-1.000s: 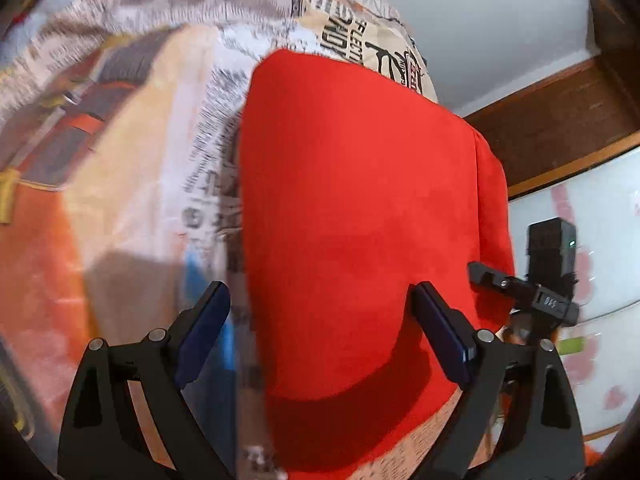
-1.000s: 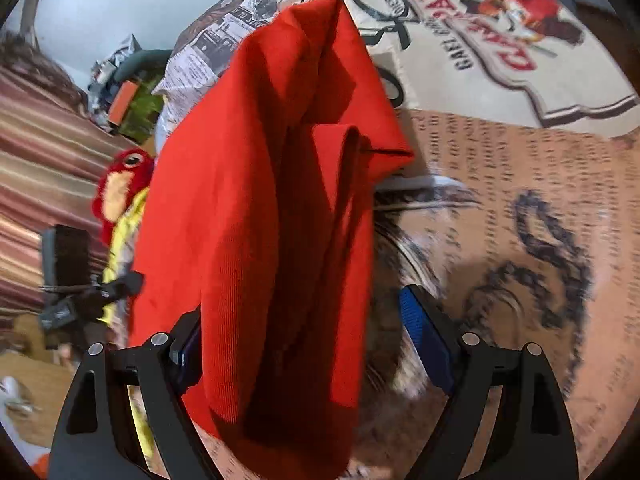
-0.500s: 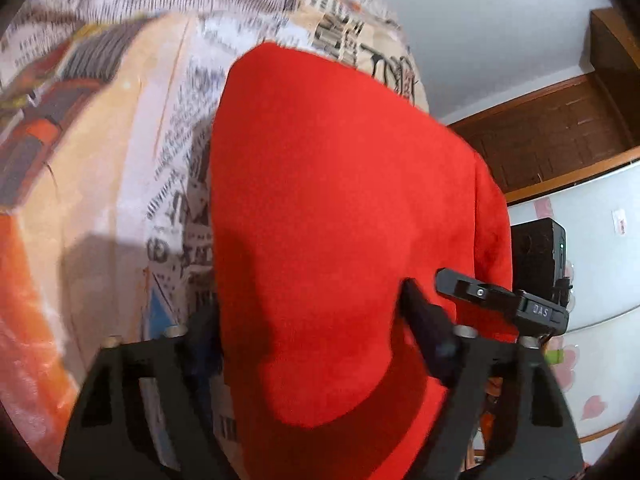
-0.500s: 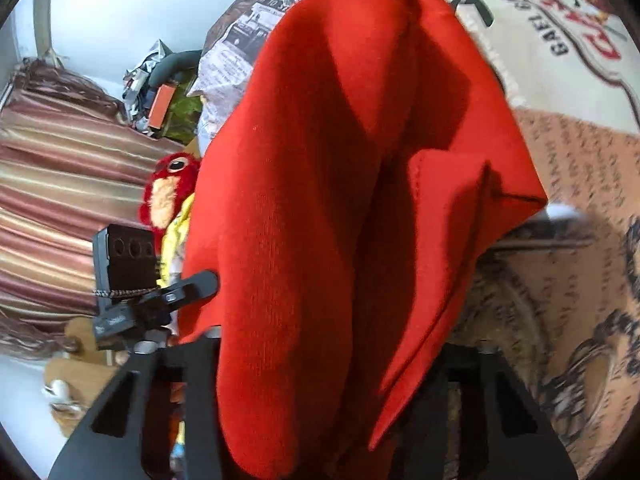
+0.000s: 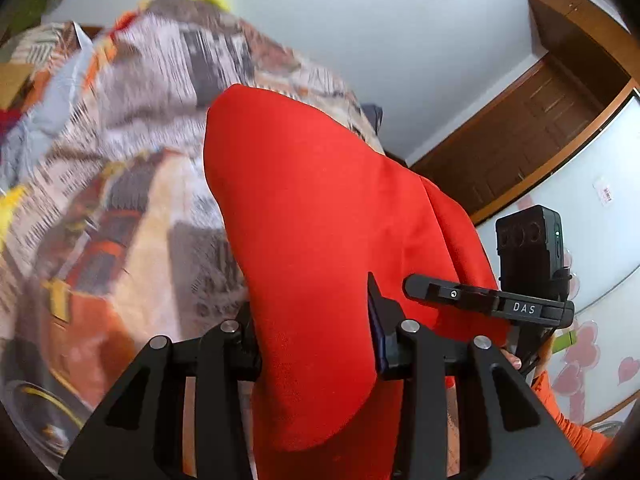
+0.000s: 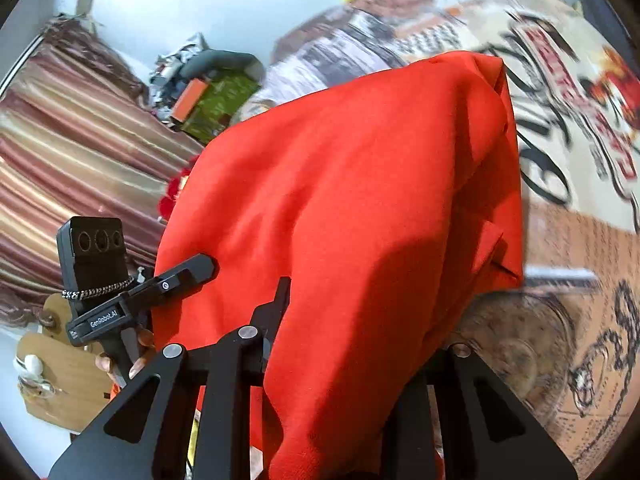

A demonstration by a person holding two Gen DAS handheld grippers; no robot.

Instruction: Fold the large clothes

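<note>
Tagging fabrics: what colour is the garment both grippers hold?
Plain bright red garment, no print; clearest in the right wrist view.

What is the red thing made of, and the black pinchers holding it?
The red garment looks like soft knitted cloth, matte: it drapes and creases. The left gripper and right gripper seem hard black plastic or metal, smooth, with silver rivets; which of the two I cannot tell.

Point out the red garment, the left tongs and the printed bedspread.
red garment [image 5: 320,220], left wrist view, on its broad flat face.
left tongs [image 5: 312,332], left wrist view, midway between its fingertips, over pinched cloth.
printed bedspread [image 6: 580,288], right wrist view, on bare printed fabric.
</note>
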